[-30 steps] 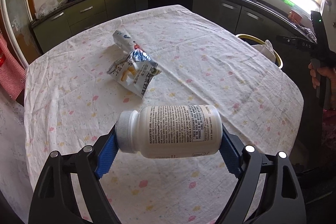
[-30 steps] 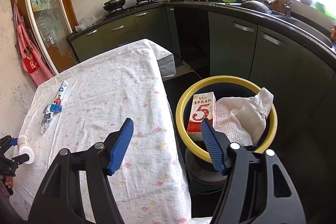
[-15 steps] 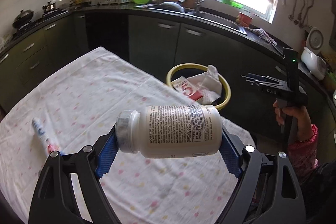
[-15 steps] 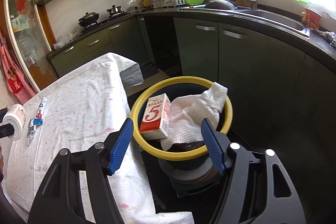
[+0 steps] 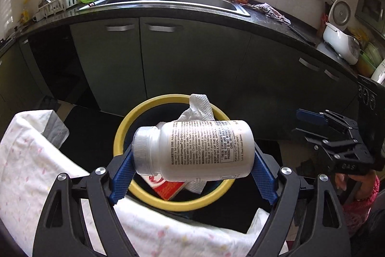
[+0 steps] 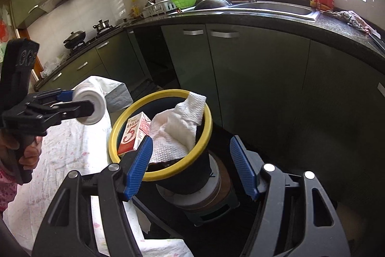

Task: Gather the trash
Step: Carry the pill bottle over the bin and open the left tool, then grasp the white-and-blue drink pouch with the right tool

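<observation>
Swinging away from the table, the left gripper (image 5: pixel 192 160) now carries the white pill bottle (image 5: pixel 193 149) out toward the bin, where a second ago it hung over the middle of the floral tablecloth (image 5: pixel 36 165) with snack wrappers beyond it. The bottle lies sideways, clamped end to end between the blue pads, cap toward the left pad. From the left wrist view it appears over the yellow rim of the bin (image 5: pixel 120 134); the right wrist view shows it a little short of the rim, above the table edge. That suggests the drop is close but not yet made.

The right gripper (image 6: pixel 192 165) stands about half open and holds nothing, hovering near the bin.

Inside the bin rest a red-and-white milk carton (image 6: pixel 134 134) leaning against the near wall, and a crumpled white paper towel (image 6: pixel 178 127) draped up over the far rim.
</observation>
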`<state>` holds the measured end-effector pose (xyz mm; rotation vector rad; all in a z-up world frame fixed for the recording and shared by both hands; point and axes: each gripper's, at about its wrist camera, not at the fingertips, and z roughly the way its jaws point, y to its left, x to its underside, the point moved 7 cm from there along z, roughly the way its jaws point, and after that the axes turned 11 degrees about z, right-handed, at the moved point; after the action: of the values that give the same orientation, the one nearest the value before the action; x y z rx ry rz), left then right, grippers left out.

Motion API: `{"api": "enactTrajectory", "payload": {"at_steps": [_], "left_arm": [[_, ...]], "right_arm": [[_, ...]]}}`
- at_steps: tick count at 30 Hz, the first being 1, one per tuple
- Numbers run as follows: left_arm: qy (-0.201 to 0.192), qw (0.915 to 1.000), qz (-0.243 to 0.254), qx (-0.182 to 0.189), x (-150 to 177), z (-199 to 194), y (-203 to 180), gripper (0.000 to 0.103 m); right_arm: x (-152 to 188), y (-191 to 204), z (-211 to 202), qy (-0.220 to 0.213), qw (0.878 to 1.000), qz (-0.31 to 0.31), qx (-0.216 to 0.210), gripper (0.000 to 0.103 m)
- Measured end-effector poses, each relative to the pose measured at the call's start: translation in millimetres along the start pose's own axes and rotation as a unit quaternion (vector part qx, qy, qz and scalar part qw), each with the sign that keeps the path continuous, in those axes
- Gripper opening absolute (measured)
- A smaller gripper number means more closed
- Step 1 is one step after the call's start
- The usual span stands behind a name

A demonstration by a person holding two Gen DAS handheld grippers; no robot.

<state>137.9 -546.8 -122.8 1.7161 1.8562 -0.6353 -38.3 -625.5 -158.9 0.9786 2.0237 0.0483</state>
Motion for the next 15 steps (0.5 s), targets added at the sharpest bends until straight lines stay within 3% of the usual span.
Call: {"api": "enactTrajectory", "payload": {"at_steps": [5,8,11,15], "left_arm": [[0.027,0.9996,0.000,-0.005,-14,57,9,0.084],[0.039,0.9991,-0.012,-0.012,-15,67,14,0.088],[0.014,0.9994,-0.031,-0.004,-14,45,15,0.092],[-0.030,0.9983,-0.049,-0.011,1,-14,17,0.094]], "right_arm": [[2,-16,-2,0.002,1.000,0.014,0.017,0.067],[4,-18,0,0.008,1.000,0.015,0.020,0.067],[5,-13,-1,0.009,1.000,0.009,0.014,0.067],[8,0,0,0.012,1.000,-0.003,0.002,0.067]]}}
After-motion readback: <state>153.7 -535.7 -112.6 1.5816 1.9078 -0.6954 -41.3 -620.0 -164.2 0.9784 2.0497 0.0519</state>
